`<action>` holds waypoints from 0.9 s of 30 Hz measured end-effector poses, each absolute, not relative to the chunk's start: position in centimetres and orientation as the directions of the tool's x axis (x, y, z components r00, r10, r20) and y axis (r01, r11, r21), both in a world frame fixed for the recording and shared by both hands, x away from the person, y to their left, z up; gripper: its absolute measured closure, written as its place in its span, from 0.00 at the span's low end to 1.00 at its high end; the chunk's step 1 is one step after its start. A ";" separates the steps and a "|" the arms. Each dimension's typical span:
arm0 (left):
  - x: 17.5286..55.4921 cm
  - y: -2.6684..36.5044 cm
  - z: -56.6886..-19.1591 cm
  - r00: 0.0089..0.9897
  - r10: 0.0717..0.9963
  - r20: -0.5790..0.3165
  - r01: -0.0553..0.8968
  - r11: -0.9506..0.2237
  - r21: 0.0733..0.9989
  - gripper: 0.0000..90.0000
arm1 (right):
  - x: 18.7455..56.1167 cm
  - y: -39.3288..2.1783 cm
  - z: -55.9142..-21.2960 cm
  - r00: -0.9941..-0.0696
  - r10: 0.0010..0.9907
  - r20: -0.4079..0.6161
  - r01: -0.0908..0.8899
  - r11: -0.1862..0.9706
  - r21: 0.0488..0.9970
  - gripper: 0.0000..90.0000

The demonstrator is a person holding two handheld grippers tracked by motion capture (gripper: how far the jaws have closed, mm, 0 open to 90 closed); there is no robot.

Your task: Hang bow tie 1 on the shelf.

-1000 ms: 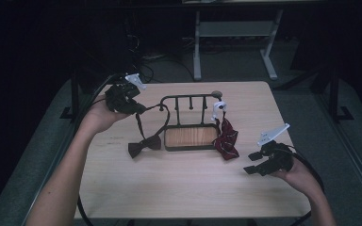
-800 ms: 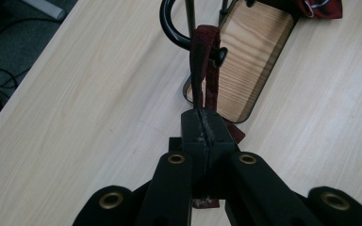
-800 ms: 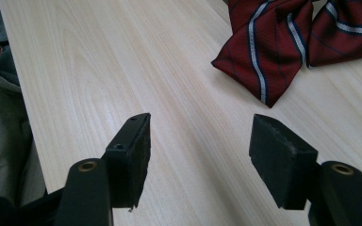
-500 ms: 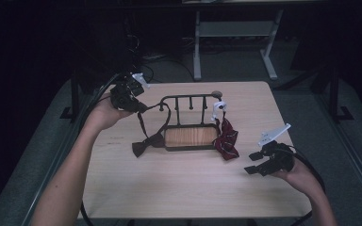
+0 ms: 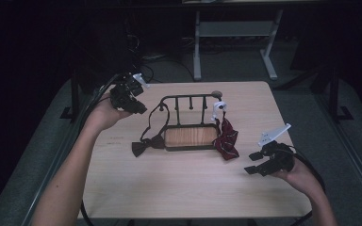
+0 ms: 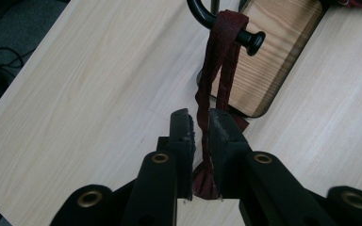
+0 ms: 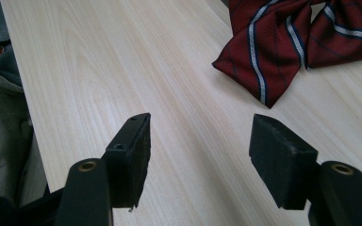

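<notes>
Hanging step: left gripper [image 6: 200, 129] sits at the far left of the table, its jaws a slit apart and just opening, the dark red fabric strap [image 6: 217, 75] running between them; the pads look barely off the cloth, so I judge the pinch is letting go.

Strap position: it is looped over the knobbed black metal hook [image 6: 245, 36] at the left end of the black wire rack with a wooden base [image 5: 188, 136], and trails down to the dark bow tie [image 5: 146, 145] lying on the table just left of the base.

Handling: soft, light, limp cloth; it will sag and slide wherever it isn't supported, and a thin strap could slip off a smooth hook. Best hold, I'd say, is the doubled strap close below the hook, or the firmer knot of the bow.

Middle: pale wooden tabletop [image 5: 179, 188] lies bare in front of the rack; the upright pegs along the rack's back rail could snag a loop.

Right of rack: a dark red bow tie with pale stripes [image 7: 283, 42] hangs from the right end by a white clip [image 5: 219, 107], its lower edge touching the table.

Right gripper [image 7: 200, 141]: jaws spread wide with nothing between them, resting low near the table's right edge, short of the striped tie.
</notes>
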State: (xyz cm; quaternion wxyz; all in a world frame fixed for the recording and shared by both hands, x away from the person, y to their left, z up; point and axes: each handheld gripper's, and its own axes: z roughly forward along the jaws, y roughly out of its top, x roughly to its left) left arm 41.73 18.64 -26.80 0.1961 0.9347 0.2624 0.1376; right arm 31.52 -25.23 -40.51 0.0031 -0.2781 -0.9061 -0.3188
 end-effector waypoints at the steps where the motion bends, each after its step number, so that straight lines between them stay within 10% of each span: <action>1: 41.6 18.7 -26.9 0.825 0.545 0.149 0.439 -0.785 0.438 0.88 | 31.5 -25.2 -40.5 -0.845 0.502 0.183 0.506 0.642 0.576 0.43; 27: 38.7 20.3 -28.8 0.857 0.501 0.121 0.402 -0.797 0.451 0.81 | 31.6 -25.9 -40.7 -0.817 0.543 0.192 0.542 0.613 0.574 0.40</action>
